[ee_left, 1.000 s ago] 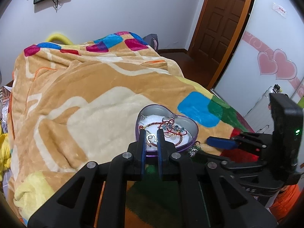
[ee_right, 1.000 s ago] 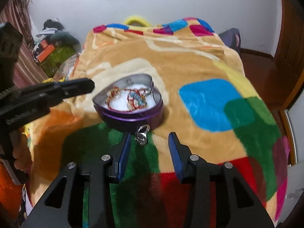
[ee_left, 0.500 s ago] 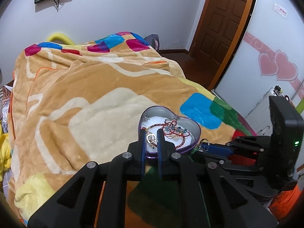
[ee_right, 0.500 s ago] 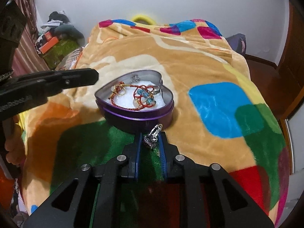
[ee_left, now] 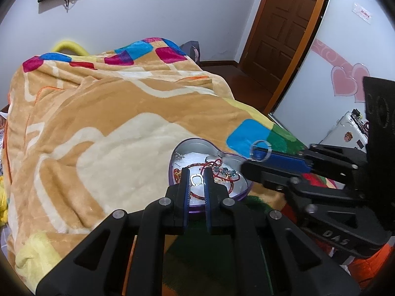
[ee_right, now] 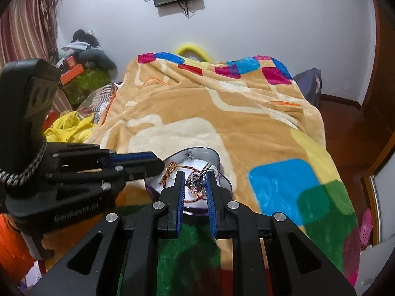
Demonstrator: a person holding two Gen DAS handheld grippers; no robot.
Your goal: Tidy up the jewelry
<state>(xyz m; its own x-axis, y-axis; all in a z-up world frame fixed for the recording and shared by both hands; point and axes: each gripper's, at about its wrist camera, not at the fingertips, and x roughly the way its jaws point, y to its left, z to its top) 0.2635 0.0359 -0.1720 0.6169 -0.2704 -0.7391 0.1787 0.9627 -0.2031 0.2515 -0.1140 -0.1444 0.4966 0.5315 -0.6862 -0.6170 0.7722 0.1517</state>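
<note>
Two rings in play, one per gripper. Your right gripper (ee_right: 196, 185) was spread wide around the silver ring (ee_right: 197, 181) on the blanket (ee_right: 246, 128) a second ago; now it's clamped on that ring and has carried it up over the heart tin (ee_left: 195, 144), off the blanket. Your left gripper (ee_left: 196, 180) hasn't changed: narrow gap, pinching a small open ring (ee_left: 196, 179) above the tin's near edge. Necklaces and beads already sit inside. Looks like both pieces just need releasing. Go low before you let go, or they may bounce off the rim.
</note>
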